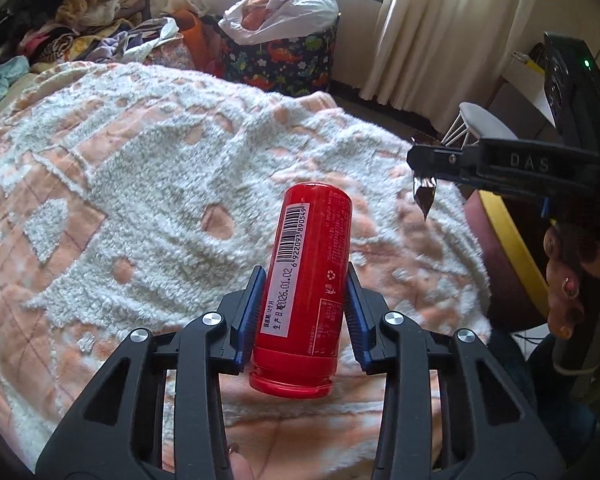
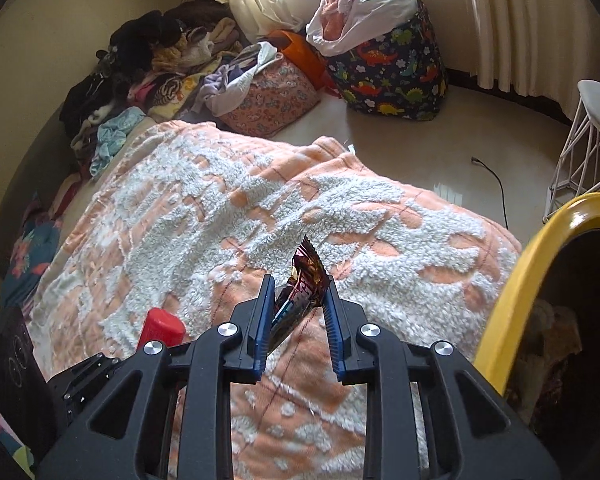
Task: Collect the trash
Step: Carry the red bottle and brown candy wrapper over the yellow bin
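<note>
**Both fingers loaded: can on the left, wrapper on the right**

Your left fingers (image 1: 306, 300) are clamped on the red can (image 1: 306, 280), the blue pads pressing its sides low down near the neck end, so most of the can's length stands out past the tips. Your right fingers (image 2: 298, 312) pinch the dark wrapper (image 2: 304, 284), which sticks up crumpled between the pads. Both pieces of trash sit above the blanket (image 1: 140, 168) on the bed, neither touching it as far as the views show.

The can is the weaker hold. It is smooth and round, gripped off its middle and tilted a little in the pads; a quick swing or a wrist roll could make it pivot or slide out onto the blanket. Keep that hand steady as you carry.

The wrapper is thin and slick. Only part of it lies between the pads, so a jerk or a slight loosening could let it slip free.

The yellow rim (image 2: 512, 292) beside your right hand looks like the bin. Mind that your two hands are close together; crossing them on the way could knock either piece loose.
</note>
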Demonstrator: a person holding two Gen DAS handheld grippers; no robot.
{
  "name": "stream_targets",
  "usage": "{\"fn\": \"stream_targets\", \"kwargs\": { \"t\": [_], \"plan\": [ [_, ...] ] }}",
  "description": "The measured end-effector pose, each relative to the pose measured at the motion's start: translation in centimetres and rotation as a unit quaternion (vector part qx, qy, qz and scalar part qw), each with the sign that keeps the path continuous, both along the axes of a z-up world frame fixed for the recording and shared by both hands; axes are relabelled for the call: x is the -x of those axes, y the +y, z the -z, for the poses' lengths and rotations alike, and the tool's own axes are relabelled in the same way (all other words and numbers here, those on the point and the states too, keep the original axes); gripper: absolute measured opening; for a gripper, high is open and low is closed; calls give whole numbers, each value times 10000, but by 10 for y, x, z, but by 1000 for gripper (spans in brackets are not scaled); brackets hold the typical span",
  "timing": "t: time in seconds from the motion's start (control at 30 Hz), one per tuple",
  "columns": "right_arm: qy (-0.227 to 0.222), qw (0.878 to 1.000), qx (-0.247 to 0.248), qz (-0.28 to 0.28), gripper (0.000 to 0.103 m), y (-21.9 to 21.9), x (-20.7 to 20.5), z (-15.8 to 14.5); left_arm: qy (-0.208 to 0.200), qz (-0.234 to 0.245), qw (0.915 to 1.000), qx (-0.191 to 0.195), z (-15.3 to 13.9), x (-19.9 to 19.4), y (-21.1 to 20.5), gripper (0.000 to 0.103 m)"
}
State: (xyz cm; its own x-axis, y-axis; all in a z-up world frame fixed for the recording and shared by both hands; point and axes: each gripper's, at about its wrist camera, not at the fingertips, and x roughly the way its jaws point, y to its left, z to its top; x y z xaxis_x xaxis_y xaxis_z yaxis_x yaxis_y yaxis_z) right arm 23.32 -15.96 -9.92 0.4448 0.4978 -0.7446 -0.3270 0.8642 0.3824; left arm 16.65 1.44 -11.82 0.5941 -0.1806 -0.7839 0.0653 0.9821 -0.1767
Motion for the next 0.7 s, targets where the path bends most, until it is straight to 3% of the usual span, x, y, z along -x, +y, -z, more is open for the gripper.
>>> {"fn": "stream_targets", "kwargs": {
  "t": [0.7],
  "plan": [
    [-293,9971,-322,628,23,-79,24,-34,-528,568,9970,-39,-45,0,-66,31]
  ]
}}
